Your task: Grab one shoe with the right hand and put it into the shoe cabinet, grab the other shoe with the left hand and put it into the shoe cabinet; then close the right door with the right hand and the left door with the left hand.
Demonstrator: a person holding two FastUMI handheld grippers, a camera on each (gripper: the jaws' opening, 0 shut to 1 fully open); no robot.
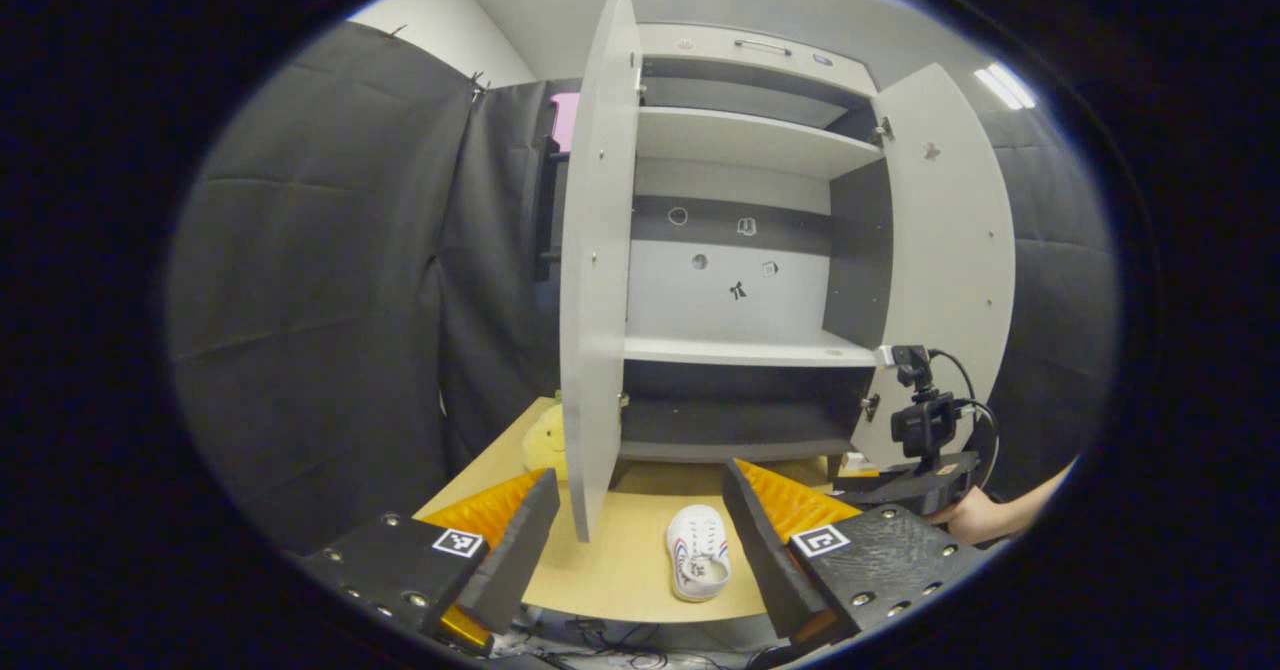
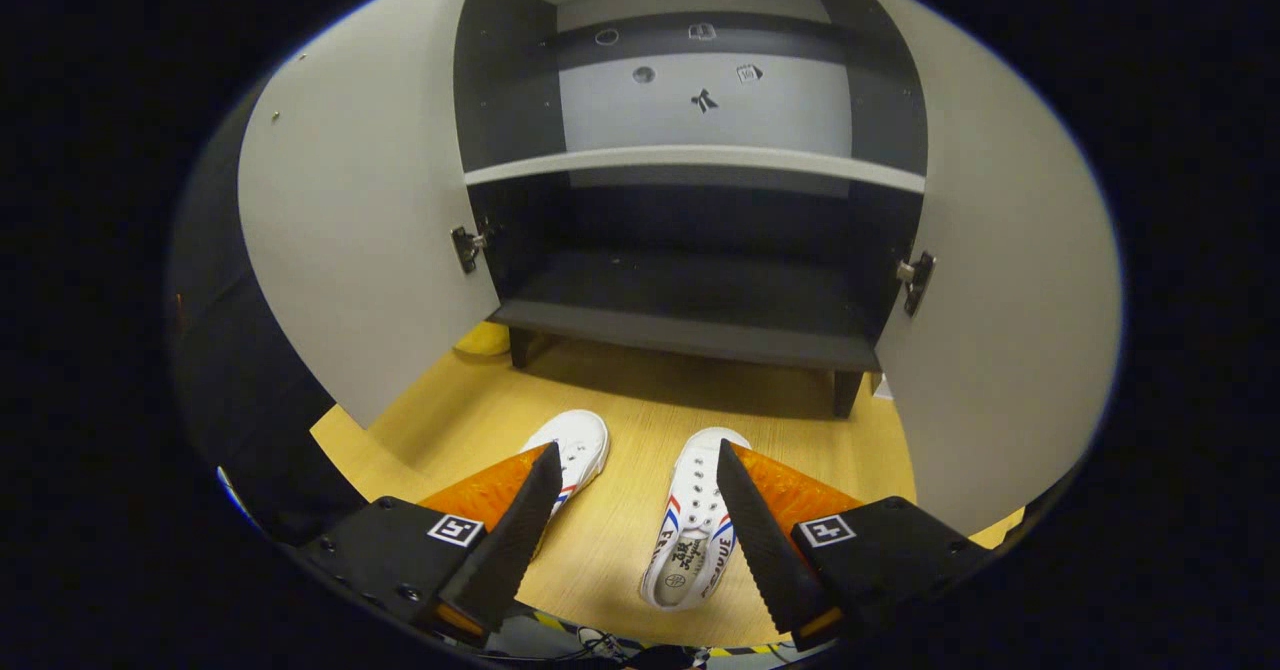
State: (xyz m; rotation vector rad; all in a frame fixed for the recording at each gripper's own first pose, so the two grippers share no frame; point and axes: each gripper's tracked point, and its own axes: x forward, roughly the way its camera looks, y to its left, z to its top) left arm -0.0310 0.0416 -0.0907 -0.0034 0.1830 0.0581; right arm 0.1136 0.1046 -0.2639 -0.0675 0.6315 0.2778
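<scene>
Light wooden tabletop [image 2: 640, 420] inside a booth hung with black cloth walls [image 1: 320, 280]; ceiling strip lights overhead in the left gripper view. On the tabletop stands a grey-and-white shoe cabinet [image 2: 700, 280] on short legs, both doors swung wide: left door [image 2: 360, 240] and right door [image 2: 1010, 290] flare outward in the right gripper view, hinges visible at the lower inner edges. Shelves bare, small stickers on the back panel. A yellow object [image 2: 480, 340] sits on the tabletop behind the left door, partly hidden. Two white sneakers with red and blue side stripes lie in front of the cabinet, side by side, slightly apart. The right shoe [image 2: 695, 525] has its long axis running toward the cabinet, toe pointing at the open lower compartment, heel opening nearest the camera. The left shoe [image 2: 575, 450] also points its toe toward the cabinet, angled a little; its heel end is hidden behind a finger. Right hand-held gripper [image 2: 632, 535] spread wide, holding nothing, hovering above and between the shoes. Left hand-held gripper [image 1: 640, 550] likewise wide apart and empty, set farther back from the cabinet; one shoe visible between its fingers. The right gripper's body and a person's hand [image 1: 975, 520] show at the right edge of the left gripper view.
</scene>
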